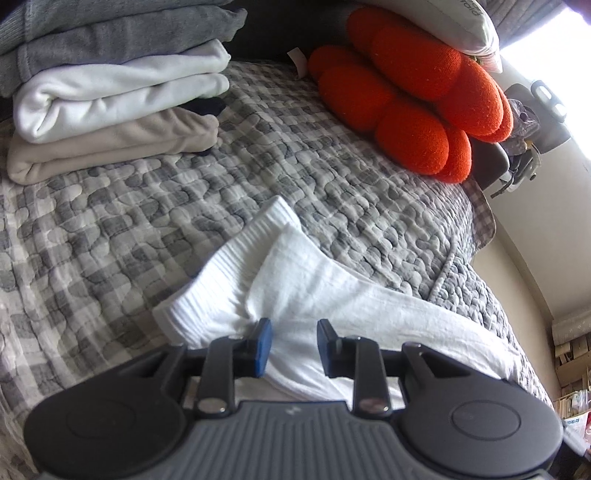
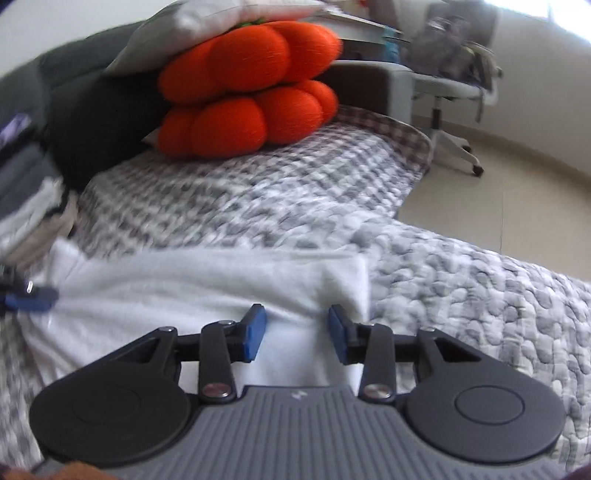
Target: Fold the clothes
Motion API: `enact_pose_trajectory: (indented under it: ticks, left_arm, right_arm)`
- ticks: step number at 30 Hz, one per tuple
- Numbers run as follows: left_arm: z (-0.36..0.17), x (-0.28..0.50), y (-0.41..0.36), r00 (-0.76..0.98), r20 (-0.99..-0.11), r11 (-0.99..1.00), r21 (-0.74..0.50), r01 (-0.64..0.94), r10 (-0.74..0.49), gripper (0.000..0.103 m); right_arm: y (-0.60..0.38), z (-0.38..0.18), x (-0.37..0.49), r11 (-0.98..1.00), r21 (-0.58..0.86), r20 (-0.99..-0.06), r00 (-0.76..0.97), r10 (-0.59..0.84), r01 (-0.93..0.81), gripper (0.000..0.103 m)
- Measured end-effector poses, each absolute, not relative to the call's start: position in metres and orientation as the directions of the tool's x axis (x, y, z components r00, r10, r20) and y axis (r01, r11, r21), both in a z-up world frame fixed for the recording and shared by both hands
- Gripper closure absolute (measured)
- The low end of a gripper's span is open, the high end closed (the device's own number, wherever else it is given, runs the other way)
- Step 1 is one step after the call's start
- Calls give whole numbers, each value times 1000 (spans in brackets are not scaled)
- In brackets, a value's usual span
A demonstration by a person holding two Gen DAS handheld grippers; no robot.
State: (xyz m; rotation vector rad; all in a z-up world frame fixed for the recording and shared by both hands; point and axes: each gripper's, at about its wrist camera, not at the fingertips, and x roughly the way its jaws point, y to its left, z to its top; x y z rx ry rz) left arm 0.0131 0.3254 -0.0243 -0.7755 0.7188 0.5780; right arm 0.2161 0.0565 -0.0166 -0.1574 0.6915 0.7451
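- Nearest the lens in the left wrist view, the left tongs [image 1: 294,345] hang over the white socks [image 1: 295,288], their blue pads spread a little with white cloth showing in the gap; neither pad presses on it.
- Those socks lie flat on the bed's grey checked quilt [image 1: 147,229], two ribbed cuffs fanned apart toward the middle of the bed, the longer body running off toward the bed's right edge.
- Right tongs [image 2: 296,334] stand spread as well, wider than the left pair, above the white cloth [image 2: 207,291] close to where it ends; the pads are clear of the fabric.
- That view is blurred, so the exact fold of the cloth there is hard to read.
- At the far left of the right wrist view a blue pad of the other tongs [image 2: 31,298] pokes in over the same white cloth.
- Toward the far left corner of the bed sits a stack of folded clothes [image 1: 110,92]: grey on top, white beneath, beige at the bottom.
- Toward the far right corner, an orange lobed cushion [image 1: 410,96] rests under a white pillow [image 1: 443,26].
- Past the bed's far edge, a wheeled office chair [image 2: 450,92] stands on the pale floor.
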Motion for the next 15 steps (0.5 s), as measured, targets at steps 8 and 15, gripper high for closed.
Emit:
enact_pose_trajectory:
  ticks: [8,15]
  left_arm:
    - [-25,15,325,617,-758,595,-401,-697,211,75]
    - [-24,14,326,619,-755,583,-408,-702,216,75]
  right_arm:
    - [52,-16,244,760,187,-607,535,588,-623,67]
    - [28,-18,256,837,178,-609,610,507,-517,66]
